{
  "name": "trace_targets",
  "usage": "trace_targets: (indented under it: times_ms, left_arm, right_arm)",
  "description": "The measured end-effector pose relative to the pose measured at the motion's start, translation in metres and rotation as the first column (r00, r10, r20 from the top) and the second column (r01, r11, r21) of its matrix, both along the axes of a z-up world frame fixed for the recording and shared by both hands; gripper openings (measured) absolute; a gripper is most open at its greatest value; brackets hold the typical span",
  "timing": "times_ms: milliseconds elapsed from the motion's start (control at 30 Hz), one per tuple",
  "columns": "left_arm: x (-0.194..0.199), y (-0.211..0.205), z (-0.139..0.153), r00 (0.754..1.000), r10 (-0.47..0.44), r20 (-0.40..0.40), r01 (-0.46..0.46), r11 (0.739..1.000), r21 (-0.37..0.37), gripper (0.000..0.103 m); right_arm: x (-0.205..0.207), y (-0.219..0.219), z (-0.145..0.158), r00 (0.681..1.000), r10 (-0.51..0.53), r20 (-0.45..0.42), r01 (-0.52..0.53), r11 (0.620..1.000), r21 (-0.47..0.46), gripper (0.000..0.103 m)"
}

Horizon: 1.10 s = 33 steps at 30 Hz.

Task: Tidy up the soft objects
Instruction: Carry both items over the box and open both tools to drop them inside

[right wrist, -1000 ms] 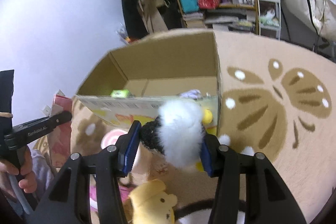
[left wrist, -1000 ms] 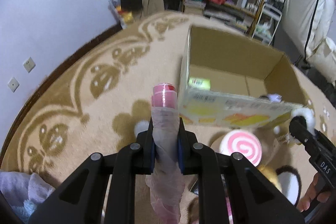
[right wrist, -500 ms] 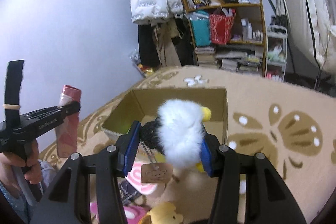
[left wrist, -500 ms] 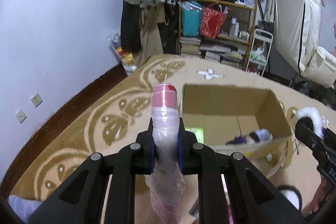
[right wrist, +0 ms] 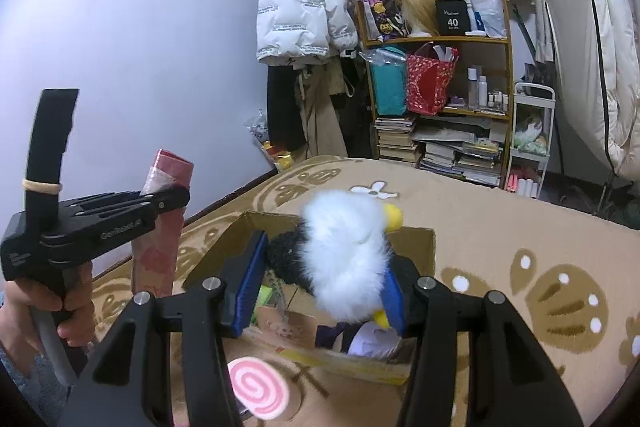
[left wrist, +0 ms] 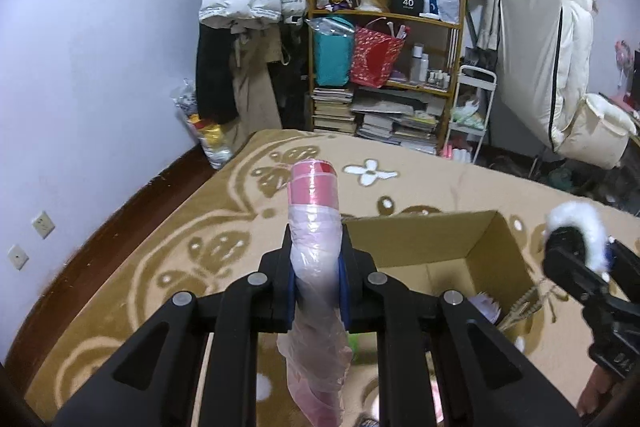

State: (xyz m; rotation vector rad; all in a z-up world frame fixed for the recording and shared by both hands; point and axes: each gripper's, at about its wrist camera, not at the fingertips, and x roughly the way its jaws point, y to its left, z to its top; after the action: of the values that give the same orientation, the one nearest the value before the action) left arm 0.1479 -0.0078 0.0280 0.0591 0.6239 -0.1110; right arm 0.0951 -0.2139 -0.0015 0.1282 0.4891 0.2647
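Note:
My left gripper (left wrist: 316,267) is shut on a pink roll wrapped in thin plastic (left wrist: 314,211), held upright high above the carpet; it also shows in the right wrist view (right wrist: 164,219). My right gripper (right wrist: 324,279) is shut on a fluffy black-and-white plush with yellow tips (right wrist: 344,247), held above the open cardboard box (right wrist: 416,239). The box (left wrist: 448,239) lies on the carpet below and right of my left gripper, with small items inside. The plush also shows at the right in the left wrist view (left wrist: 576,231).
A pink-and-white swirl plush (right wrist: 258,387) lies on the carpet in front of the box. A beige patterned carpet (left wrist: 160,255) covers the floor. A cluttered wooden shelf (left wrist: 384,75), hanging coats (left wrist: 248,27) and a white cart (left wrist: 472,115) stand along the back wall.
Both grippers have risen well above the carpet with their objects still held. The box and floor toys now sit lower and farther away in both views.

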Motion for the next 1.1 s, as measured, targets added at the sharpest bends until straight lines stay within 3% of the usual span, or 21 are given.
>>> trace_targets:
  times_ms: [333, 800, 900, 967, 1100]
  left_arm:
    - [0.019, -0.015, -0.006, 1.000, -0.025, -0.003, 0.025, 1.000, -0.003, 0.016]
    - [0.036, -0.020, -0.038, 0.992, -0.073, -0.104, 0.064, 0.994, -0.090, 0.021]
    - [0.039, -0.017, -0.040, 0.990, -0.066, -0.124, 0.052, 0.992, -0.114, 0.034]
    - [0.040, -0.016, -0.042, 0.990, -0.052, -0.133, 0.038, 0.993, -0.108, 0.049]
    - [0.038, -0.015, -0.044, 0.994, 0.003, -0.113, -0.007, 0.999, -0.036, 0.064]
  right_arm:
    - [0.026, -0.011, -0.016, 0.999, -0.024, -0.041, 0.024, 1.000, -0.006, 0.056]
    - [0.041, -0.016, -0.053, 0.985, -0.047, -0.165, 0.047, 0.999, -0.006, 0.059]
    - [0.039, -0.015, -0.054, 0.984, -0.041, -0.171, 0.040, 0.999, -0.011, 0.072]
    - [0.038, -0.011, -0.054, 0.985, -0.044, -0.168, 0.039, 0.999, -0.028, 0.080]
    - [0.036, -0.008, -0.054, 0.983, -0.043, -0.177, 0.037, 0.999, -0.037, 0.089]
